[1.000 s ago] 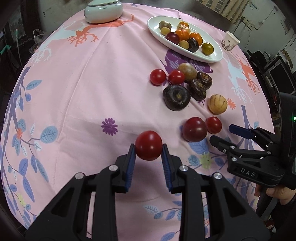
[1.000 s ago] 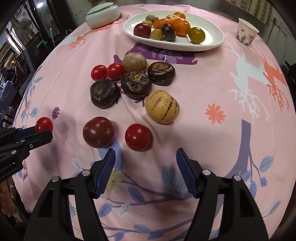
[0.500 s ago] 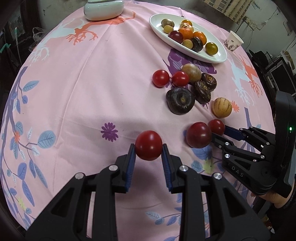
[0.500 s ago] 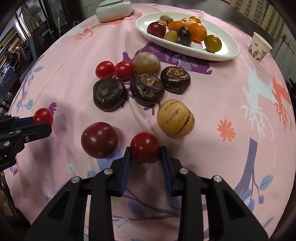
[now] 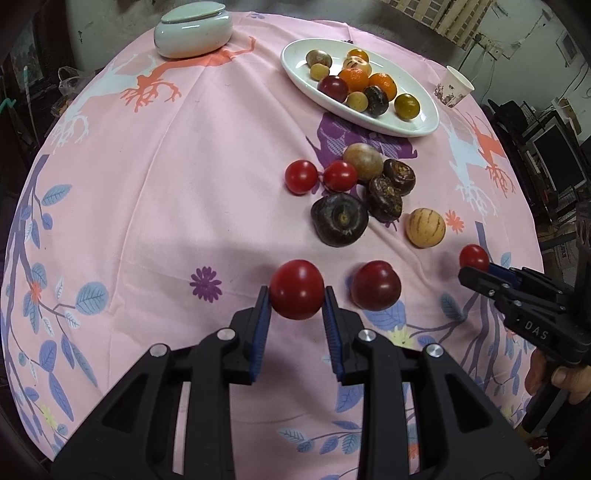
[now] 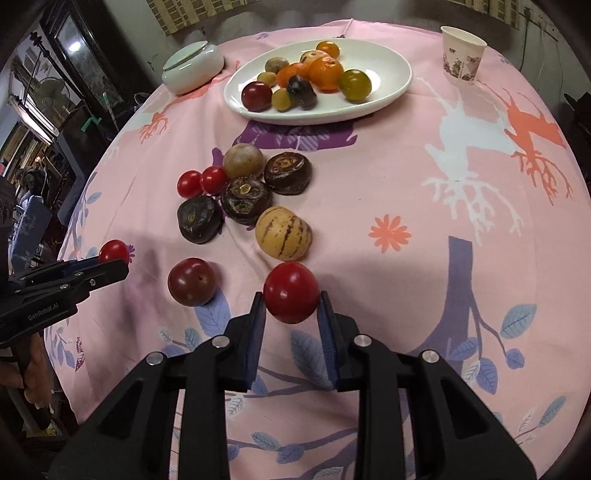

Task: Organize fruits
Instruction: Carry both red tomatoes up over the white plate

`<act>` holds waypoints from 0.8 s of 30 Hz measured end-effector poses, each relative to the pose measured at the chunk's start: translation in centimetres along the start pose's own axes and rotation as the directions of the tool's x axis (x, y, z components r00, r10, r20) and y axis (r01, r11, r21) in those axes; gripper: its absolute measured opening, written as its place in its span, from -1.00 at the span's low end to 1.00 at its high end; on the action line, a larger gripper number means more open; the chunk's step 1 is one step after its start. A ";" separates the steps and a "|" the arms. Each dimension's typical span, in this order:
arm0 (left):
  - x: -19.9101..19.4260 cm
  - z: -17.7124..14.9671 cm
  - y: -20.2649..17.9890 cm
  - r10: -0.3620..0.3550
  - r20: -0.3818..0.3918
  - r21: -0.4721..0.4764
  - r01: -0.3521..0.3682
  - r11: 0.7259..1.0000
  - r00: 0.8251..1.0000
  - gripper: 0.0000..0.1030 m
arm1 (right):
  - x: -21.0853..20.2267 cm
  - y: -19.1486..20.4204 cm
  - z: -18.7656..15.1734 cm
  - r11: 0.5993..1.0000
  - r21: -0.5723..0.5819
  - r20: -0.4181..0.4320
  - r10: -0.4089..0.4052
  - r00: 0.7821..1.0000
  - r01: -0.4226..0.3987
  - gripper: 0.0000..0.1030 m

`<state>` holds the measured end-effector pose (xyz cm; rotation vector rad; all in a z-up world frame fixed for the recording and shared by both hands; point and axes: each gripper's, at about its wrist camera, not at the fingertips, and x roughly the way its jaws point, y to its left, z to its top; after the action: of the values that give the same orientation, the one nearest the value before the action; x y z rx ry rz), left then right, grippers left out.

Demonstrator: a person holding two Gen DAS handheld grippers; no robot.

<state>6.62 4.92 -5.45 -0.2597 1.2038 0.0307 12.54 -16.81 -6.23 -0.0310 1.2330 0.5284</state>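
Note:
My left gripper (image 5: 297, 306) is shut on a red tomato (image 5: 297, 288) and holds it above the pink cloth. My right gripper (image 6: 291, 310) is shut on another red tomato (image 6: 291, 292), lifted off the cloth; it also shows in the left wrist view (image 5: 474, 257). A dark red plum (image 5: 376, 284) lies on the cloth between them. Beyond it lie a striped yellow melon (image 6: 283, 232), three dark water chestnuts (image 6: 246, 199), a tan fruit (image 6: 243, 161) and two small tomatoes (image 6: 201, 181). The white oval plate (image 6: 384, 88) at the back holds several fruits.
A pale lidded ceramic pot (image 5: 194, 31) stands at the back left. A paper cup (image 6: 463, 57) stands at the back right. The round table's edge drops off near both grippers, with dark furniture beyond it.
My right gripper closed on the red tomato next to the plum and lifted it off the cloth. My left gripper kept holding its tomato.

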 end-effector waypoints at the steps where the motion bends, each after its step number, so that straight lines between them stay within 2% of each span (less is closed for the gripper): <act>1: -0.1 0.1 -0.1 0.001 0.002 0.003 -0.001 1.000 1.000 -0.45 | -0.3 -0.3 0.0 1.000 0.004 0.006 -0.006 1.000 0.006 -0.44; 9: -0.9 2.5 -0.5 0.007 0.038 0.040 -0.009 0.999 0.999 -0.45 | -2.2 -2.5 1.3 0.999 0.046 0.067 -0.015 0.998 0.012 -0.44; 16: -1.2 6.7 -1.5 -0.006 0.088 0.069 0.000 0.998 0.996 -0.45 | -3.4 -3.9 5.2 0.997 0.072 0.138 -0.010 0.990 0.000 -0.44; 24: -0.4 12.3 -3.2 -0.028 0.129 0.110 0.014 0.994 0.991 -0.45 | -3.6 -4.5 10.6 0.999 0.042 0.197 -0.005 0.980 -0.003 -0.44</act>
<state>18.33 4.52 -0.36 -0.1724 1.0687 -0.0356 22.97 -18.91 -0.45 0.0555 1.0498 0.4922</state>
